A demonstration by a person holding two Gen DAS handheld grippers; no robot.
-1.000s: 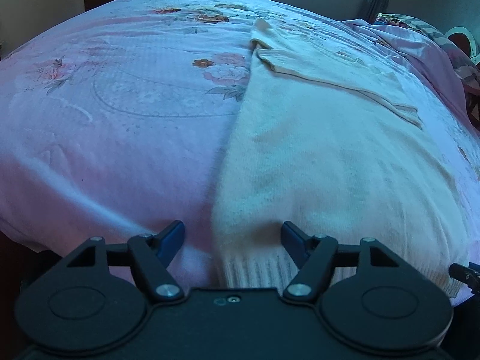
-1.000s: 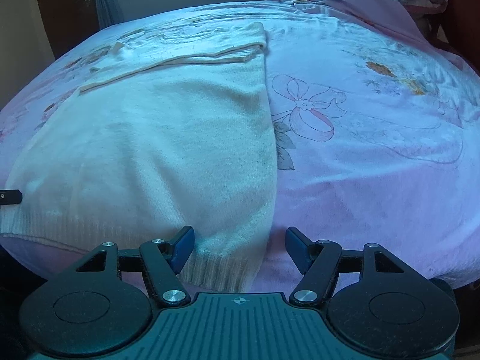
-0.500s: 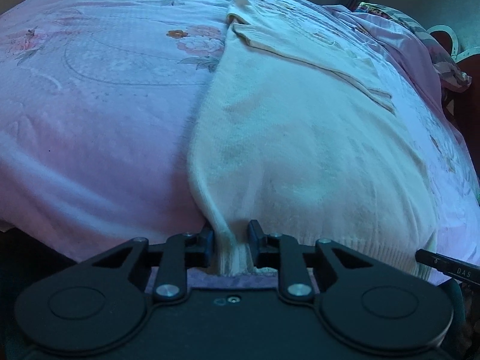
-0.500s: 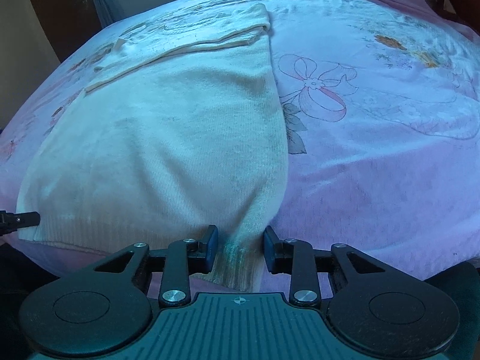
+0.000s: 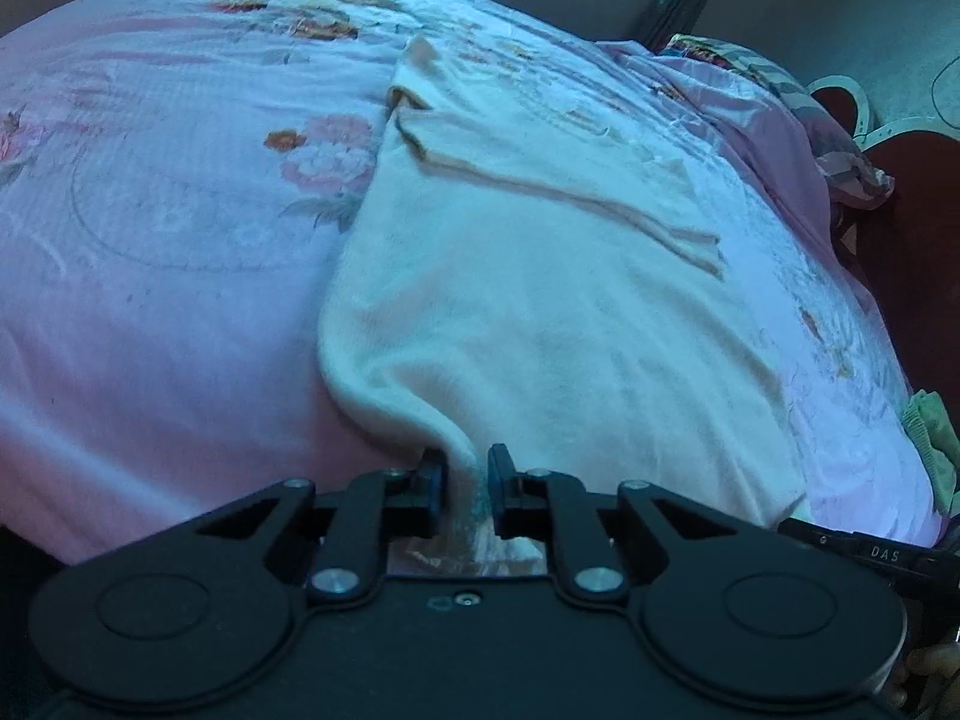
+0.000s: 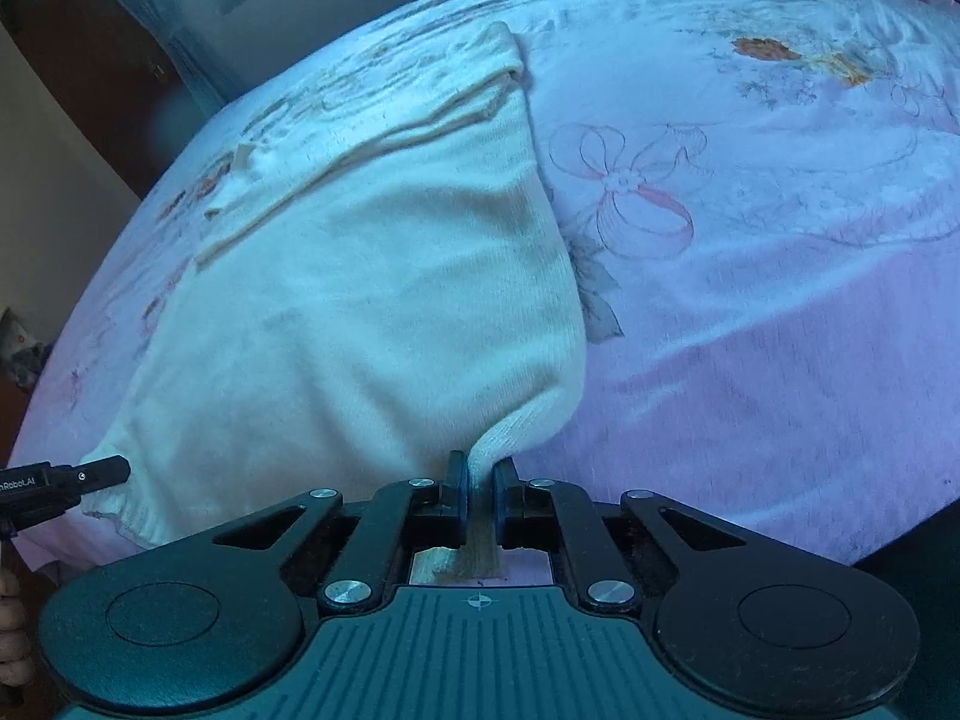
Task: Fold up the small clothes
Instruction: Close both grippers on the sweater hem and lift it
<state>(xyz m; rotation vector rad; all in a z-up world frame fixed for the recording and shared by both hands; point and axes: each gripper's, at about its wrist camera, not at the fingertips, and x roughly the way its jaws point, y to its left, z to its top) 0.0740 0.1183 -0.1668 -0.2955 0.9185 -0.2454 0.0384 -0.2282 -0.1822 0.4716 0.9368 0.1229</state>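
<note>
Left gripper [image 5: 467,480] jaws closing, hem corner of the cream sweater [image 5: 540,312] pinched between the pads. Right gripper [image 6: 479,489] clamped together on the other hem corner, knit bunched into a narrow ridge running up out of the jaws. Both near corners pulled up off the sheet; the rest of the sweater lies flat on the pink floral bedsheet [image 5: 150,252], sleeves folded across the chest near the far end, collar end farthest away.

Risks, as judgement: the pinch looks shallow on the ribbed edge, so the knit could slip out if pulled hard. Only the top layer may be caught, which would split front from back on the fold. Uneven travel between the two hands would skew the fold line or shake the tucked sleeves loose.

Hard to tell: how many layers sit in either jaw, since the hem is hidden behind the gripper bodies. Near bed edge cut off. Crumpled fabrics [image 5: 840,144] at the far right are unclear. Only the tip of each opposite gripper shows.
</note>
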